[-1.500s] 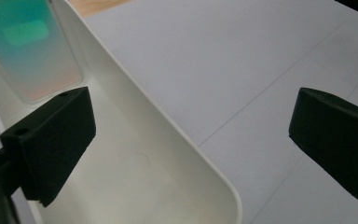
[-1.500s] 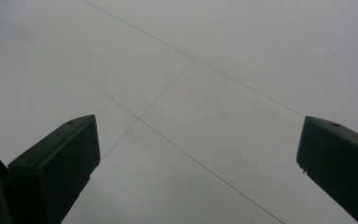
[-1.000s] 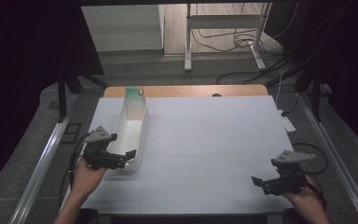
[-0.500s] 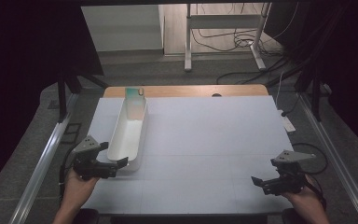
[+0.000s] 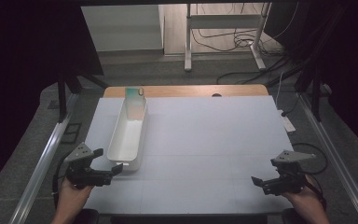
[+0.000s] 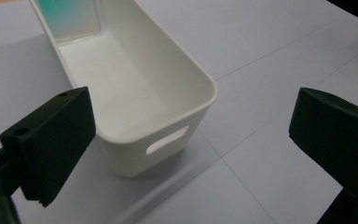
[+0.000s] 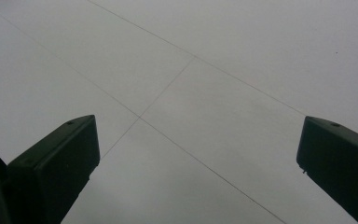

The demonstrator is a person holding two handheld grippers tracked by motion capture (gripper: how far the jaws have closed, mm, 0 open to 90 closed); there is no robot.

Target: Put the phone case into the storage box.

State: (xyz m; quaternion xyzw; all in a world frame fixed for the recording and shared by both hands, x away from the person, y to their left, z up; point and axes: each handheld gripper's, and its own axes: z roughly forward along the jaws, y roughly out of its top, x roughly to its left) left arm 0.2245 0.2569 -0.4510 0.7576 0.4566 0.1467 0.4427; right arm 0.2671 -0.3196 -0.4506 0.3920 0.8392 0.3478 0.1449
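Two grippers held released above the white table
Left gripper is aimed at the long white plastic bin; right gripper is kept well apart.

Left tool wide open, jaws spread well apart, nothing between pads. White bin just ahead on bench, near end with handle slot facing camera. Teal-tinted card upright at far end.
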